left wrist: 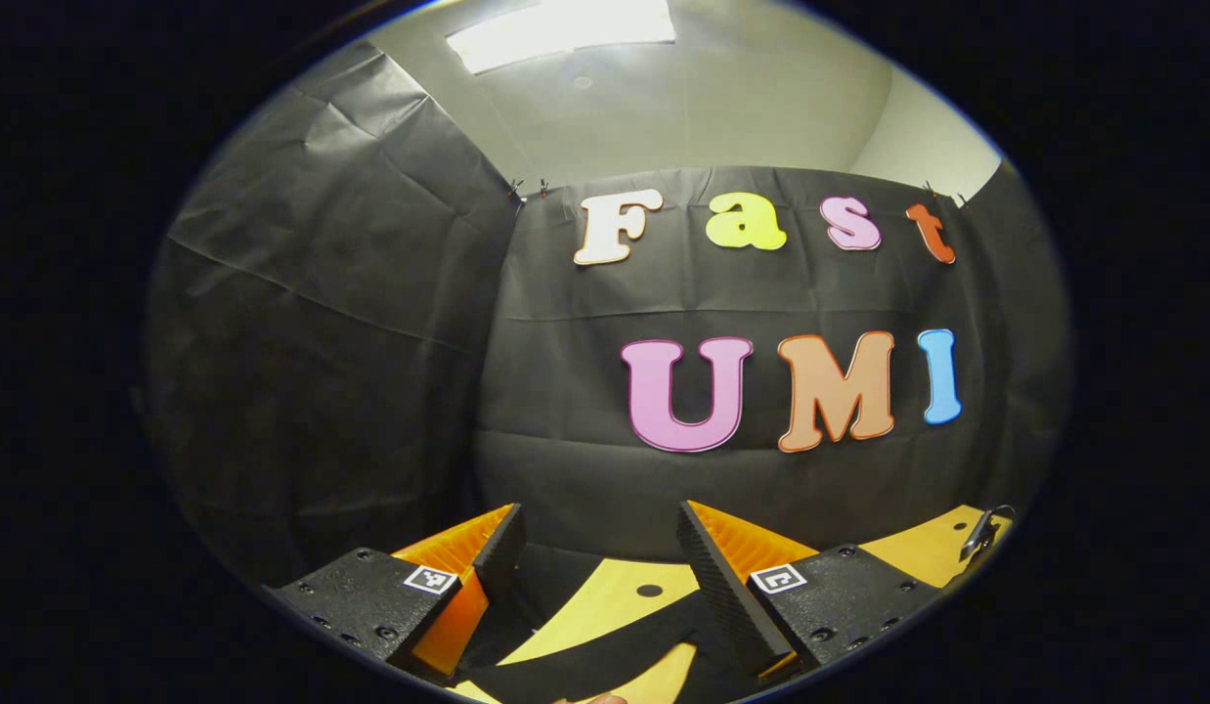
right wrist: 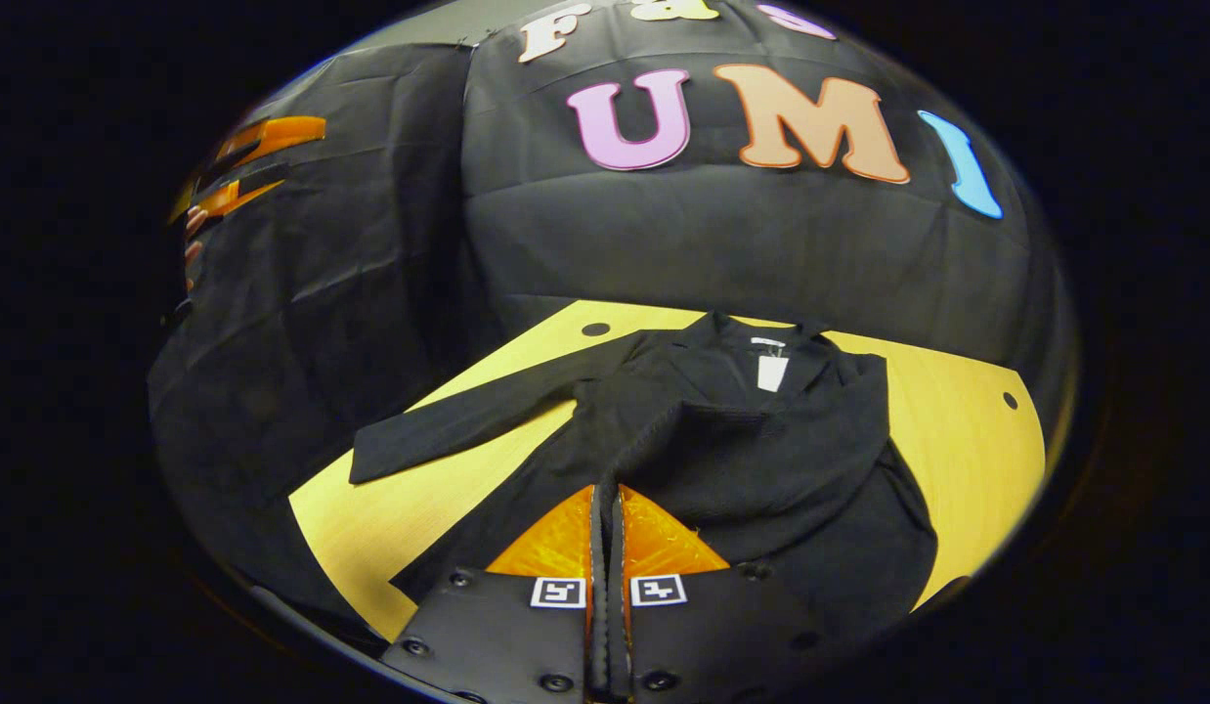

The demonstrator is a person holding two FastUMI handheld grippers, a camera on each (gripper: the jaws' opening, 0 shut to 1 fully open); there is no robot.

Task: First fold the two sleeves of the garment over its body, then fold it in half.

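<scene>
Now | right tool (right wrist: 605, 499) pinching garment (right wrist: 761, 440) sleeve | left tool (left wrist: 600, 548) wide, aloft

Orange ribbed fingers (left wrist: 732, 548) with black toothed pads, black screw-studded mounts, square black-and-white marker tags (right wrist: 558, 593).

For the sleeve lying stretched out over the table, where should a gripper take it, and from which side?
Judging by the right gripper view, at the cuff end of the outstretched sleeve. It lies flat and apart from the garment body, its free end on bare table. Coming from that outer side, likely with the open left gripper, lets it carry over the body.
</scene>
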